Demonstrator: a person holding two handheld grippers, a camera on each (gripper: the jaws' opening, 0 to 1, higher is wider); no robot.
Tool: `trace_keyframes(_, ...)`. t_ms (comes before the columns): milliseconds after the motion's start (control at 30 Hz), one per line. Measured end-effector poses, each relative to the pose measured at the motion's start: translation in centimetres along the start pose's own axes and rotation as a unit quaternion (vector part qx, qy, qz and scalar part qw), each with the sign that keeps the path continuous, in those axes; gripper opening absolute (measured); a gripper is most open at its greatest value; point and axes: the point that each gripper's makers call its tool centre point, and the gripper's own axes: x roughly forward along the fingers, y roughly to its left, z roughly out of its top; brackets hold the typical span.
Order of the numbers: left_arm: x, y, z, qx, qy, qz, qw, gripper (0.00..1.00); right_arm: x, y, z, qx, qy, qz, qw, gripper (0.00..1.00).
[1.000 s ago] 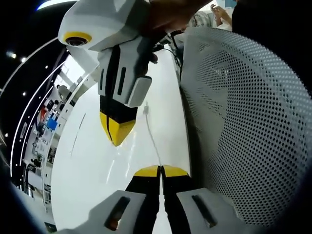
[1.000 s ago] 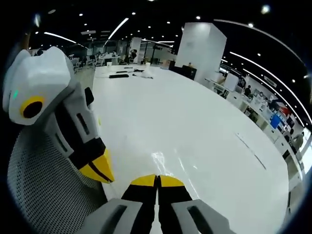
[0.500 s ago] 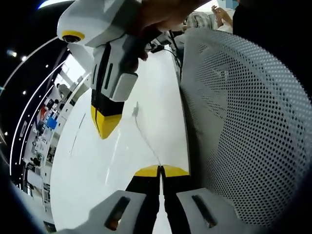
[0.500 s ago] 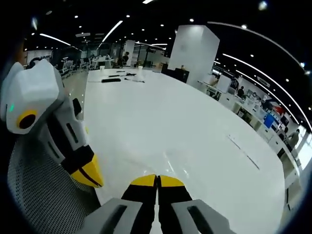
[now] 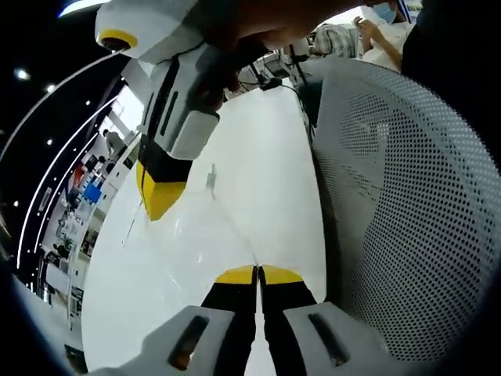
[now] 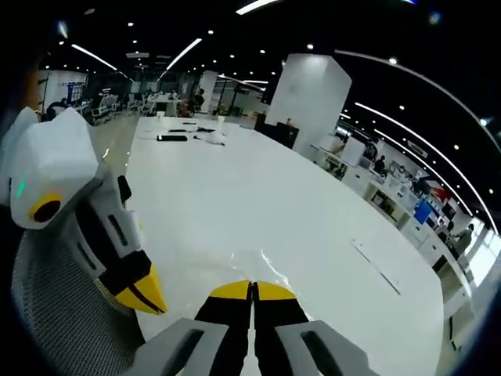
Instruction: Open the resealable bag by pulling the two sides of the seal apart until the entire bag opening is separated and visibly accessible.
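- In the left gripper view, our left gripper has its yellow tips pressed together on a thin edge of the clear resealable bag; the film runs from those tips up over the white bench, with a small tab partway along it.
- The right gripper comes in from above, tips closed, apparently pinching the other side of the film, though the contact is hard to make out. The two grippers sit well apart, so we judge the pull under way; whether the whole seal has parted we cannot tell.
- A white perforated chair back stands just beside our left gripper and crowds that side.
- In the right gripper view, our right gripper is closed on glinting film; the left gripper is near, and the chair back lies below it.
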Motion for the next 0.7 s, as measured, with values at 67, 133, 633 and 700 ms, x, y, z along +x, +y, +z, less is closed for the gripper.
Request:
trace_keyframes(67,-0.1,-0.5,0.0,-0.018,-0.002,-0.015,0.9997,0.0,0.2,0.5,-0.7,-0.003,0.009,0.007,0.9999,0.0)
trace_keyframes(133,-0.2,-0.6,0.1,-0.036,-0.008,-0.019,0.9991,0.0,0.5,1.4,-1.7,-0.003,0.023,0.019,0.9996,0.0)
trace_keyframes(633,-0.5,-2.0,-0.9,-0.112,-0.006,-0.029,0.9932,0.06,1.3,5.9,-6.1,-0.112,0.071,0.061,0.9893,0.0)
trace_keyframes(700,-0.8,-1.6,-0.9,-0.132,-0.014,-0.023,0.9909,0.08,1.3,5.9,-6.2,-0.121,0.072,0.064,0.988,0.0)
